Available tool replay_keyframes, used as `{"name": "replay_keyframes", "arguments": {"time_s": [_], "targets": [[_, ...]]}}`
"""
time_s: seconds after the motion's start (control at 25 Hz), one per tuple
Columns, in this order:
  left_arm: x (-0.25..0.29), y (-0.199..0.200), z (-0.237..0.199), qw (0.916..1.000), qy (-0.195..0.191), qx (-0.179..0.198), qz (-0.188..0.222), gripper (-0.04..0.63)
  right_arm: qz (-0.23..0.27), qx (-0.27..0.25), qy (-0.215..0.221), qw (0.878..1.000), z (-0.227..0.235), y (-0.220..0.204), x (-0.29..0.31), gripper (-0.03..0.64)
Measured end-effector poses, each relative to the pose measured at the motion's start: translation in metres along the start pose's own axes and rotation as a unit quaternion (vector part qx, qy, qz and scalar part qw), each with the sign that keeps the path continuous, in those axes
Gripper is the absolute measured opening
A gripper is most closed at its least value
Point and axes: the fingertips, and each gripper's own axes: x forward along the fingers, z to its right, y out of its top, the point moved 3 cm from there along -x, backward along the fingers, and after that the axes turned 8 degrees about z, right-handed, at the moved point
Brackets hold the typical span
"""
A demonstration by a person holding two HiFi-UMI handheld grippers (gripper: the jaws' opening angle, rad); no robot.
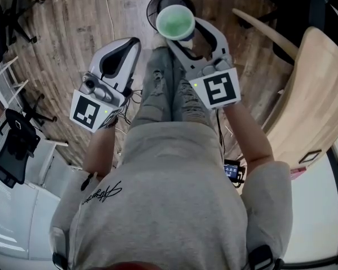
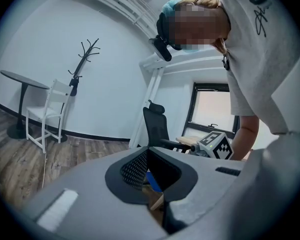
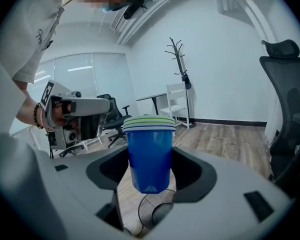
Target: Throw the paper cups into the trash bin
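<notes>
Right gripper view: blue, green-rimmed paper cups (image 3: 150,156) upright between fingers (image 3: 225,186)

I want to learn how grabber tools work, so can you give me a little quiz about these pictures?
1. What does the right gripper hold?
A) a bottle
B) a stack of blue cups
C) nothing

2. True or false: the left gripper holds a cup too.

3. Fill the gap: in the head view, the cups sit over a round black ______ on the floor.

Key:
1. B. The jaws stand on either side of the cups.
2. False. Its jaws are together with nothing between them.
3. trash bin
</notes>
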Motion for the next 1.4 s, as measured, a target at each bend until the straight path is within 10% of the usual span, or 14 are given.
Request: {"name": "replay_keyframes", "arguments": {"time_s": [1.4], "targets": [[-0.014,-0.117,-0.010,0.9975,-0.001,-0.058,-0.040,0.003,-0.099,-0.008,0.006,0.995,0.016,-0.189,0.074,0.267]]}}
